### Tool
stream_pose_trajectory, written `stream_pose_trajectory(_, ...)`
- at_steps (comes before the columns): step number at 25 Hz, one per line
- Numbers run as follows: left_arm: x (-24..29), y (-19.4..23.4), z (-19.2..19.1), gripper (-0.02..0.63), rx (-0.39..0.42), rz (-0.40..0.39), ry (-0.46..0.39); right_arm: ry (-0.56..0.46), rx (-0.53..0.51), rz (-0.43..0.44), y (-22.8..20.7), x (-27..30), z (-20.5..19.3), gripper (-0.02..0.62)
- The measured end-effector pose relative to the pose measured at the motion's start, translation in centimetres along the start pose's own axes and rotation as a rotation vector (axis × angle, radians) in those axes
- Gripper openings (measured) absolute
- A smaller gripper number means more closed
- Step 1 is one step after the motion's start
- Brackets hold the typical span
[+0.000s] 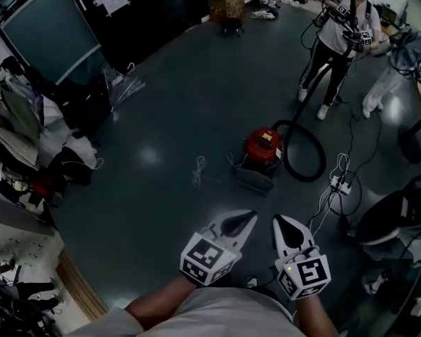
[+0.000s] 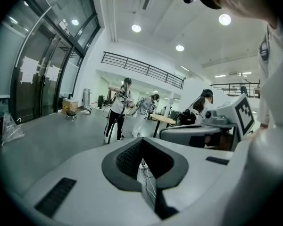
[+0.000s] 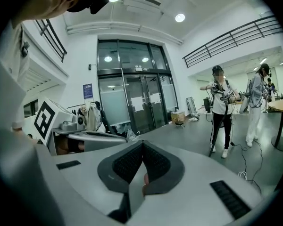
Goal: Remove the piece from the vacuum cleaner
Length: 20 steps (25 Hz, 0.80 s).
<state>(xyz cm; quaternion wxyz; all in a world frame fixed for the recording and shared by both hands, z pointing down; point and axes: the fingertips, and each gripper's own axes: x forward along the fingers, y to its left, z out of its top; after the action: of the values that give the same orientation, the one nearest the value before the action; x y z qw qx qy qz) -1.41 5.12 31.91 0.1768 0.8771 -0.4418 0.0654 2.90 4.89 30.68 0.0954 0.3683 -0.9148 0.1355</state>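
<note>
A red canister vacuum cleaner point(image 1: 263, 146) stands on the dark floor ahead of me. Its black hose point(image 1: 310, 156) loops to its right, and a grey floor head point(image 1: 254, 180) lies in front of it. My left gripper point(image 1: 248, 220) and right gripper point(image 1: 283, 222) are held side by side near my body, well short of the vacuum. Both are shut with nothing in them. The left gripper view looks over the closed left gripper point(image 2: 142, 141) toward people across the hall. In the right gripper view the right gripper point(image 3: 142, 143) points at glass doors.
A power strip point(image 1: 339, 183) with cables lies right of the hose. A loose white cable point(image 1: 198, 170) lies left of the vacuum. Two people point(image 1: 337, 34) stand at the far right. Cluttered bags and clothes point(image 1: 35, 139) line the left side. A small cart point(image 1: 226, 9) stands far back.
</note>
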Motion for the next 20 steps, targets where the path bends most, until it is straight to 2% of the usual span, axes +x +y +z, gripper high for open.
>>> stream_pose_trajectory(5, 4.4, 8.0, 0.2, 0.006, 0.061, -0.046, 0.060, 0.029, 0.020, -0.056, -3.0, 7.4, 0.3, 0.014)
stream_pose_trajectory(12, 11.6, 15.4, -3.9, 0.006, 0.114, -0.086, 0.160, 0.084, 0.036, -0.111, -9.0, 14.0, -2.3, 0.014)
stream_pose_trajectory(16, 16.3, 18.9, -7.1, 0.006, 0.155, -0.098, 0.196, 0.123, 0.030, -0.117, -13.1, 17.8, -5.4, 0.015)
stream_pose_trajectory(20, 21.8, 22.6, -11.6, 0.006, 0.223, -0.127, 0.229, 0.177, 0.006, -0.088, -17.6, 22.7, -10.5, 0.014)
